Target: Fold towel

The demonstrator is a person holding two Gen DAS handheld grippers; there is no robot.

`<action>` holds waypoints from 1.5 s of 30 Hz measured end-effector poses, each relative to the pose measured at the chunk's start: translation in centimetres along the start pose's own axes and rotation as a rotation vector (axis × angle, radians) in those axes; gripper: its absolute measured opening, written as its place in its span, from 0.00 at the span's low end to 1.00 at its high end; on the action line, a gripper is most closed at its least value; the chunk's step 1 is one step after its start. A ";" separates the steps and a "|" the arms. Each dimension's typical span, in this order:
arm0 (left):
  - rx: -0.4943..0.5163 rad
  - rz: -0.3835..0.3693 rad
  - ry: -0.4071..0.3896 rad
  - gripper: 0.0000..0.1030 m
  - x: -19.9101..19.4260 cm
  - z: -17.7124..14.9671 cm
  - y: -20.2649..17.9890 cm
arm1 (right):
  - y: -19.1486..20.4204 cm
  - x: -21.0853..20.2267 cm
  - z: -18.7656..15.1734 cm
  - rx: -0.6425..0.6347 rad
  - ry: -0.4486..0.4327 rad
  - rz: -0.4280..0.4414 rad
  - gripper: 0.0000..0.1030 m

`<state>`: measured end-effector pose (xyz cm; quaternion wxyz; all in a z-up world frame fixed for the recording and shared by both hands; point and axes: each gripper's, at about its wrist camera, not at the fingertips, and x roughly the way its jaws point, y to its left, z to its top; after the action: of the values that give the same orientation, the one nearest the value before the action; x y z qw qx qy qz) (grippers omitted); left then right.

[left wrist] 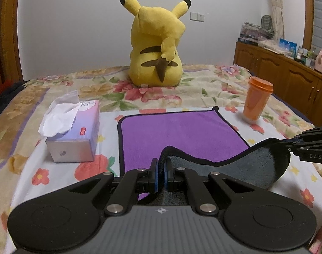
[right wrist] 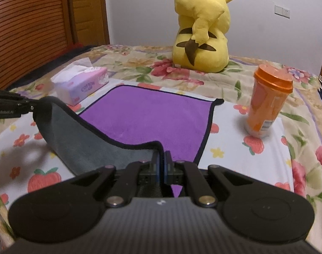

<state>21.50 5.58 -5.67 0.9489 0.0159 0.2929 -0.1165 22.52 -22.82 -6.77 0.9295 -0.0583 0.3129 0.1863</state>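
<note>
A purple towel (left wrist: 178, 131) with a black hem and a grey underside lies on the flowered bedsheet; it also shows in the right wrist view (right wrist: 152, 114). Its near edge is lifted off the bed and sags between the two grippers, grey side (left wrist: 245, 167) up. My left gripper (left wrist: 160, 165) is shut on the near left corner. My right gripper (right wrist: 162, 158) is shut on the near right corner. The right gripper appears at the right edge of the left wrist view (left wrist: 296, 142), and the left gripper at the left edge of the right wrist view (right wrist: 34, 105).
A tissue box (left wrist: 74, 135) stands left of the towel. An orange cup (left wrist: 257, 99) stands upright to its right. A yellow plush toy (left wrist: 156, 48) sits behind it. A wooden cabinet (left wrist: 288, 72) runs along the right, a wooden headboard (right wrist: 34, 25) on the left.
</note>
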 end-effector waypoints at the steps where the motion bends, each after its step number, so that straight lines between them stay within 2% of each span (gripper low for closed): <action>1: 0.001 0.001 -0.002 0.08 0.0 0.1 0.0 | -0.1 0.0 0.1 0.001 -0.004 0.001 0.04; 12: 0.037 0.000 -0.003 0.08 1.8 0.6 -0.4 | -0.4 1.3 0.1 -0.028 -0.018 -0.013 0.04; 26: 0.056 0.020 -0.035 0.08 3.7 1.7 -0.1 | -1.9 4.0 0.5 -0.046 -0.030 -0.073 0.04; 45: 0.040 0.046 -0.056 0.08 7.1 2.8 1.7 | -2.7 6.5 2.4 -0.083 -0.062 -0.078 0.04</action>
<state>29.11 5.42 -7.42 0.9586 0.0383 0.2633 -0.1011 29.66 -22.75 -8.79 0.9421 -0.1034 0.2734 0.1646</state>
